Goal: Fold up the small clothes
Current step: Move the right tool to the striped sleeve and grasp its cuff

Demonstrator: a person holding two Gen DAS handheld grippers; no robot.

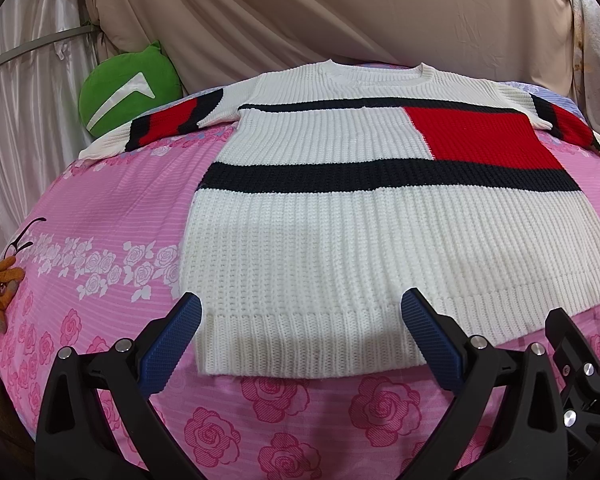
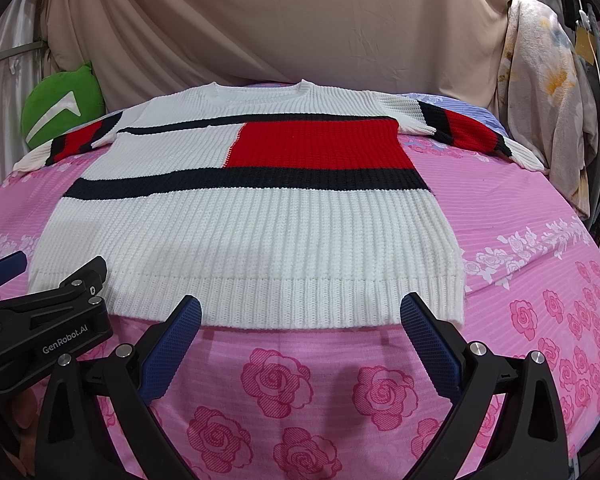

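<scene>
I see one bed (image 1: 100, 208), covered in a pink rose-print sheet; its edges run out of frame on every side. One beige drape (image 1: 320, 12) hangs behind it at the far end.

One knit sweater (image 1: 340, 232) lies flat and face up in the middle of the bed, hem near, neckline far. It is white with two dark bands and one red block. Both sleeves are spread outward; the cuff of the right sleeve is cut off in the left wrist view.

One green cushion (image 1: 128, 92) sits at the far left, partly hidden behind the left sleeve. One orange plush item (image 1: 0, 284) lies at the left edge; I cannot make out what it is.

I operate two grippers. The left gripper (image 1: 300, 340) stands wide, holding nothing, straddling the near left hem. The right gripper (image 2: 300, 340) also stands wide and empty, just near of the right hem.
</scene>
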